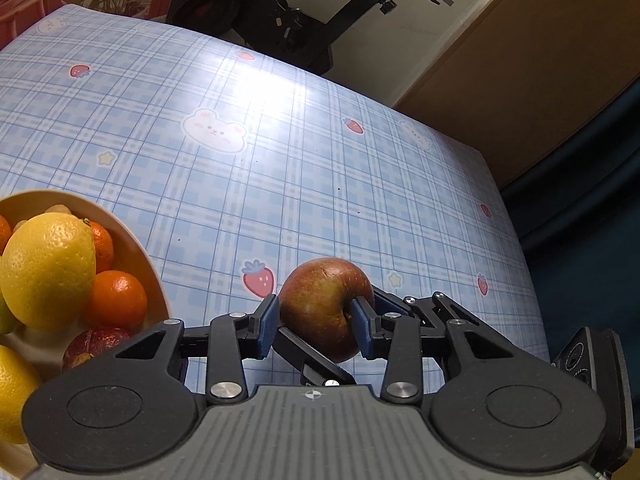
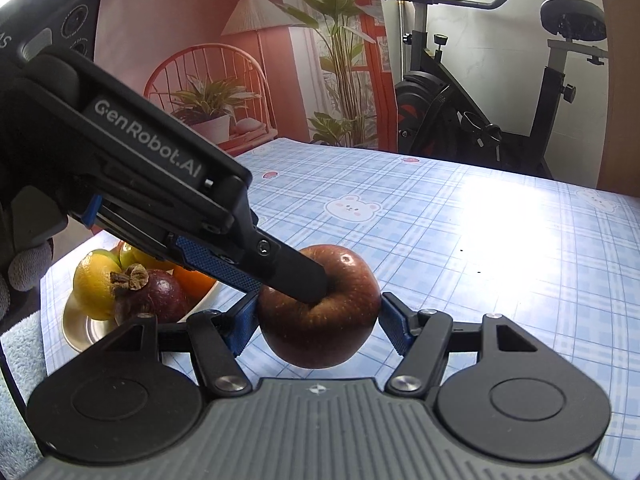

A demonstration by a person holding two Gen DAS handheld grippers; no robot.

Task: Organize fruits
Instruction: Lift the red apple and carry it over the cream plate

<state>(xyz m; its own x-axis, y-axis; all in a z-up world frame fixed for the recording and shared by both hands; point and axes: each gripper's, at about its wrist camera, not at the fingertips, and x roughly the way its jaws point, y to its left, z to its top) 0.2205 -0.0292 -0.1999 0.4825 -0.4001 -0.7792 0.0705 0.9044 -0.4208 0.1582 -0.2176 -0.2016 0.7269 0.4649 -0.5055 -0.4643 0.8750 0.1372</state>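
A red-brown apple [image 1: 325,304] [image 2: 320,320] is held a little above the blue checked tablecloth. My left gripper [image 1: 316,320] is shut on it, one pad on its side and one in its stem hollow; it reaches in from the upper left in the right wrist view, where one of its fingers [image 2: 296,276] presses into the hollow. My right gripper [image 2: 318,326] has its blue pads on both sides of the apple, the left pad touching and the right pad at most barely apart. A bowl [image 1: 132,248] [image 2: 80,332] of fruit stands just left.
The bowl holds a lemon [image 1: 50,268], oranges [image 1: 116,298], a dark mangosteen [image 2: 154,294] and other fruit. The tablecloth [image 1: 280,160] stretches ahead and to the right. An exercise bike [image 2: 500,92], plants and a chair stand beyond the table's far edge.
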